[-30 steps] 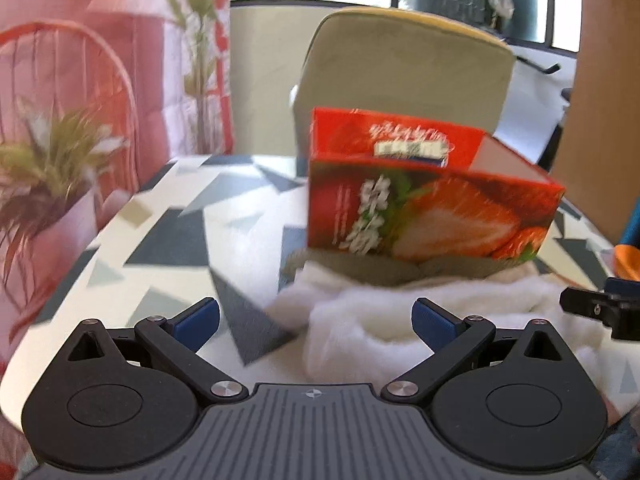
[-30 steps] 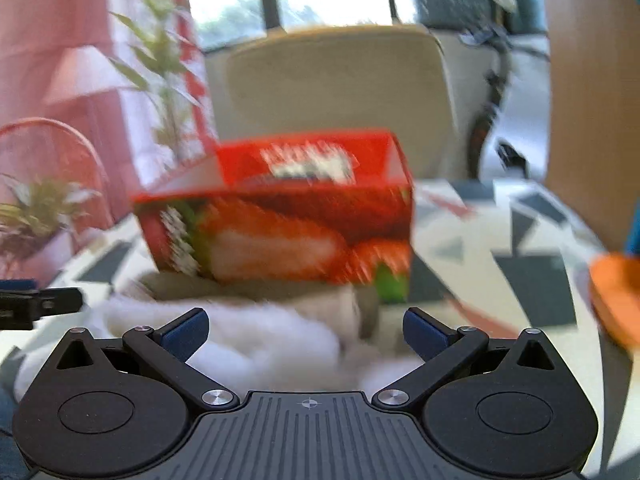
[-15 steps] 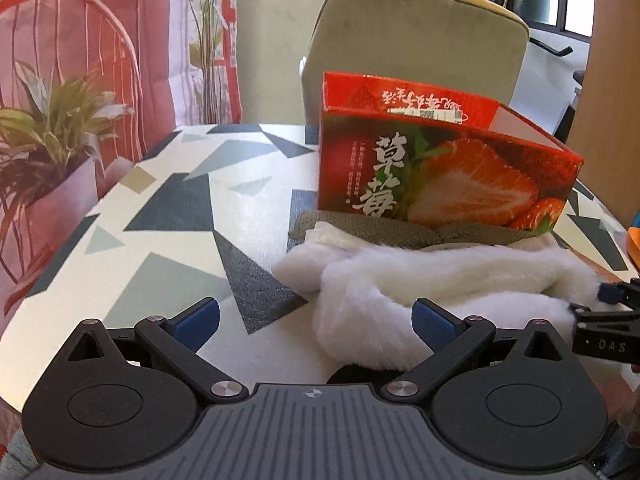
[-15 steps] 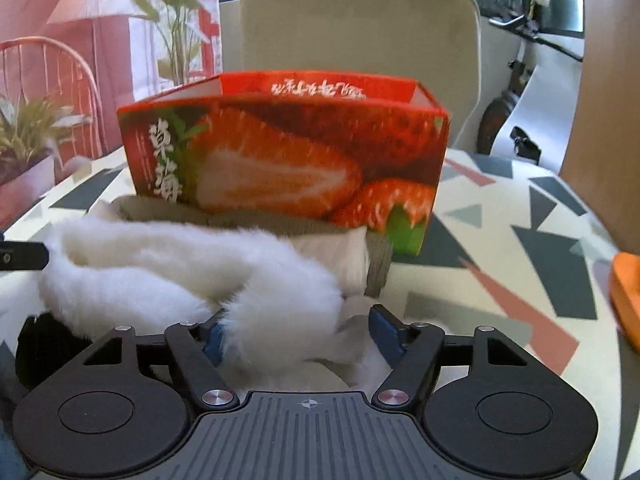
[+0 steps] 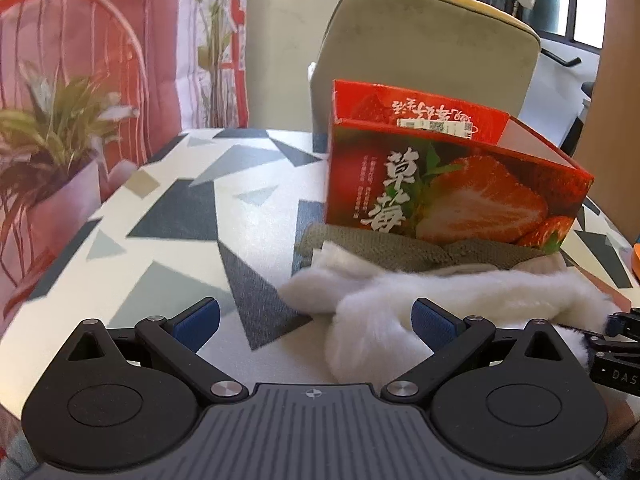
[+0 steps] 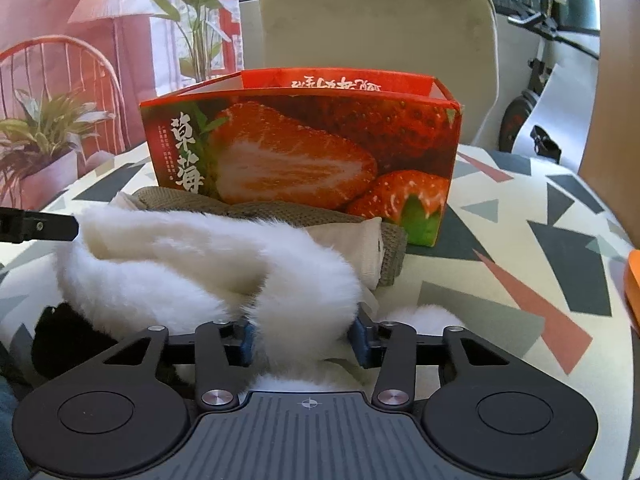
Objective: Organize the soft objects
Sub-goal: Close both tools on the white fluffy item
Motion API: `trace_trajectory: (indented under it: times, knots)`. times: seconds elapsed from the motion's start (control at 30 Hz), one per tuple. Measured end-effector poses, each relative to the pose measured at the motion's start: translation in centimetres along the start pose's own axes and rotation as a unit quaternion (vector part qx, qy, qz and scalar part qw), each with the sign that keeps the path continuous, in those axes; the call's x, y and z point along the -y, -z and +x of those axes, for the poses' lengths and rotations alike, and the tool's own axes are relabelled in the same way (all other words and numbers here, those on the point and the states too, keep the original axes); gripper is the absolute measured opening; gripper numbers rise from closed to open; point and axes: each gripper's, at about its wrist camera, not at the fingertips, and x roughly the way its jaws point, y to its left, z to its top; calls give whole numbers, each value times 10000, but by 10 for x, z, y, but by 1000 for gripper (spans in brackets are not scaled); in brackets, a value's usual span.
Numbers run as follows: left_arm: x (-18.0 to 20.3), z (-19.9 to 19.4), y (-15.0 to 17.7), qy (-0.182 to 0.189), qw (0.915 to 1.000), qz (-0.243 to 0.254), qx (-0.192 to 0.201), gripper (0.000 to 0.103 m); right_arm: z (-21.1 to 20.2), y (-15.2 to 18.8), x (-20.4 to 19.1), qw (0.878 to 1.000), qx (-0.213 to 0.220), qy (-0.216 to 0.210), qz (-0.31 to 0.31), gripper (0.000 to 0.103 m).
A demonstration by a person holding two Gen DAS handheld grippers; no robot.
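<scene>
In the left wrist view, the left tool (image 5: 315, 324) is seen spread wide at the bottom of the frame, with nothing pinched; only the near fold of the white furry piece (image 5: 420, 300) lies between its blue pads. The fur sprawls across the lower right, over a grey-green knitted item (image 5: 380, 246) which lies against the foot of the strawberry box (image 5: 452, 184). The box is open at the top, and nothing soft can be seen inside it, though its interior is largely hidden. The sorting is therefore judged barely begun. Bare patterned worktop (image 5: 180, 220) is left free in the centre left, and its edge runs along the left side of the frame beside a potted plant (image 5: 52, 128).

In the right wrist view, the right tool (image 6: 304, 340) has just been closing and is pinching a thick fold of the fur at the lower centre. Open worktop is offered on the right of the frame, up to an orange object (image 6: 633, 280) at the right margin. The chair (image 6: 376, 20) stands behind the box, so clearance there is limited.
</scene>
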Motion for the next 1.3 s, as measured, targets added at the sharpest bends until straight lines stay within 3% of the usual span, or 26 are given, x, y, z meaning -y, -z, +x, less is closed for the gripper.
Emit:
trace_trajectory:
  times: [0.13, 0.23, 0.43, 0.5, 0.63, 0.67, 0.7, 0.8, 1.0, 1.3]
  knots:
    - [12, 9, -2, 213, 9991, 247, -275, 99, -2, -1, 3, 9999, -2, -29, 111, 39]
    - [21, 23, 2, 276, 9967, 453, -612, 83, -2, -1, 1, 10000, 20, -29, 50, 38]
    - [-3, 38, 9, 548, 9942, -237, -894, 63, -2, -1, 5, 9999, 33, -81, 127, 38]
    - [-7, 42, 10, 664, 9926, -338, -954, 52, -2, -1, 6, 9998, 35, -92, 179, 38]
    - [-13, 50, 14, 814, 9904, -524, -991, 49, -3, -3, 16, 9978, 18, -140, 646, 37]
    - [-11, 50, 15, 811, 9909, -463, -969, 40, -4, -3, 18, 9975, 17, -142, 689, 37]
    - [-9, 48, 15, 907, 9906, -409, -944, 22, -4, -3, 19, 9974, 16, -152, 710, 33]
    - [1, 37, 15, 793, 9946, -151, -646, 14, -5, -3, 17, 9978, 8, -155, 647, 16]
    - [-1, 9, 10, 698, 9974, -164, 42, 14, -17, -8, 15, 9971, 297, -333, 624, 13]
    - [7, -22, 2, 974, 9909, -168, 915, 14, -39, -14, 20, 9924, 846, -369, 818, 13]
